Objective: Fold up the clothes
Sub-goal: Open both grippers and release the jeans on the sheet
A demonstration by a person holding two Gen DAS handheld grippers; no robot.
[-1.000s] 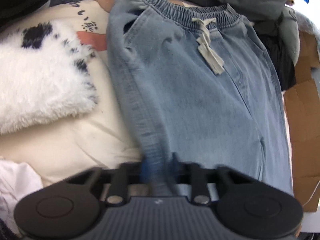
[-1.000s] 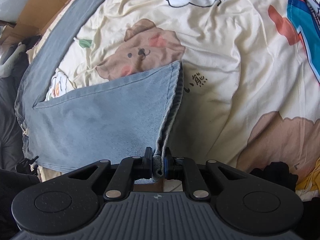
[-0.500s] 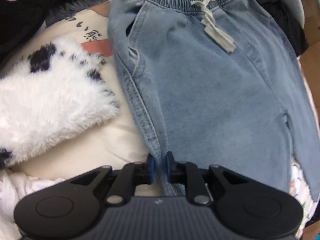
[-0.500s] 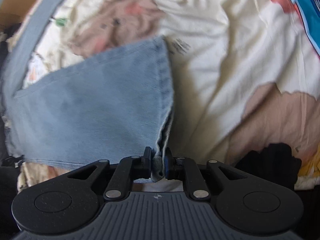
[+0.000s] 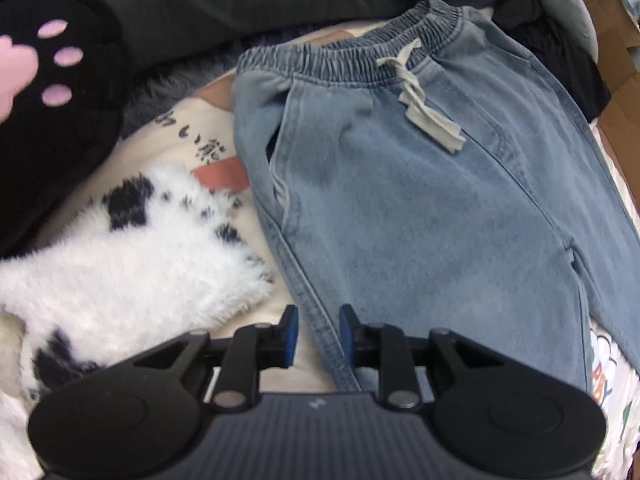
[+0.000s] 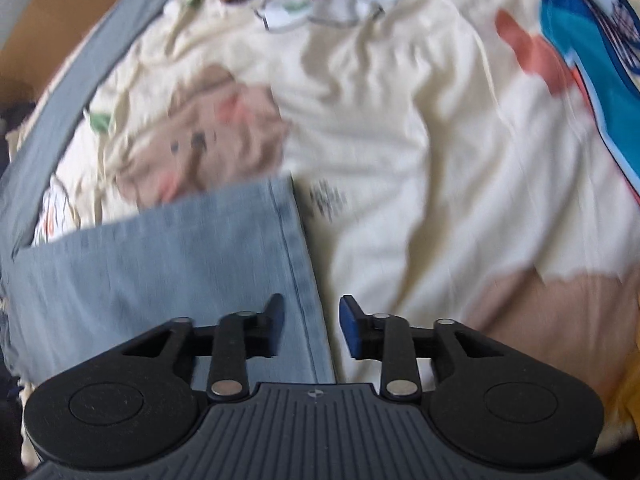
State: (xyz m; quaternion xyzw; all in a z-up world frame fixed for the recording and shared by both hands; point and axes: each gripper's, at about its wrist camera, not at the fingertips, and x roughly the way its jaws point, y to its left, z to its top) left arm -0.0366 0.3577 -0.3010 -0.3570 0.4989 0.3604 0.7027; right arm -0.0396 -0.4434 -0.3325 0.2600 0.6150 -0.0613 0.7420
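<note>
The light blue jeans [image 5: 420, 200] lie flat on a cream bedsheet [image 6: 380, 120] printed with cartoon bears, waistband at the far end in the left wrist view, its pale drawstring [image 5: 420, 104] trailing across the front. The side seam runs down to the left gripper [image 5: 316, 334], whose blue-padded fingers [image 5: 290, 334] stand narrowly apart on either side of that seam, not pinching it. In the right wrist view the hem of a leg [image 6: 288, 208] lies flat; the right gripper [image 6: 312, 328] has its fingers spread wide, the hem edge between them, untouched.

Dark handwritten-style characters are printed on the sheet beside the jeans' pocket and again just past the hem; they are too blurred to read. Coloured letters show at the sheet's right edge in the left wrist view, partly cut off.

Left of the jeans sits a white fluffy item with black spots [image 5: 132, 272], close to the seam, and a black plush with pink paw pads [image 5: 52, 92] beyond it. Right of the hem the sheet lies open.
</note>
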